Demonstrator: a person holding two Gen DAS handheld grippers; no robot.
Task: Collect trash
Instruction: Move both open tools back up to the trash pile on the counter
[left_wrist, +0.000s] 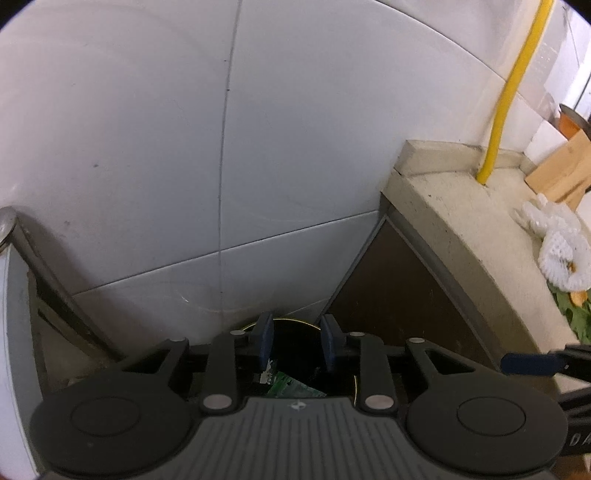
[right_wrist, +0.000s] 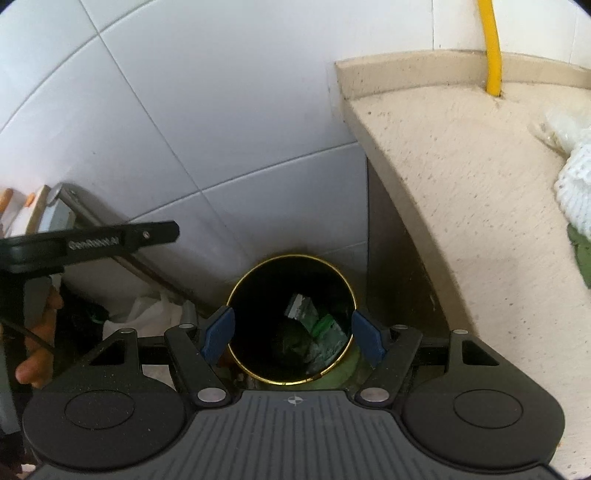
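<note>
A black round bin with a gold rim (right_wrist: 236, 284) stands on the floor against the tiled wall, beside the counter's end. Green and white wrappers (right_wrist: 317, 328) lie inside it. My right gripper (right_wrist: 293, 334) is open and empty, directly above the bin's mouth. My left gripper (left_wrist: 297, 341) is open and empty, also over the bin (left_wrist: 295, 325), with a green wrapper (left_wrist: 291, 387) showing below its fingers. The left gripper's body shows at the left of the right wrist view (right_wrist: 88, 242).
A beige stone counter (right_wrist: 461, 184) runs along the right, with a white foam net (right_wrist: 576, 184) and green leaves (left_wrist: 576, 317) on it. A yellow pipe (left_wrist: 506, 96) rises from the counter. A white bag (right_wrist: 144, 310) lies on the floor left of the bin.
</note>
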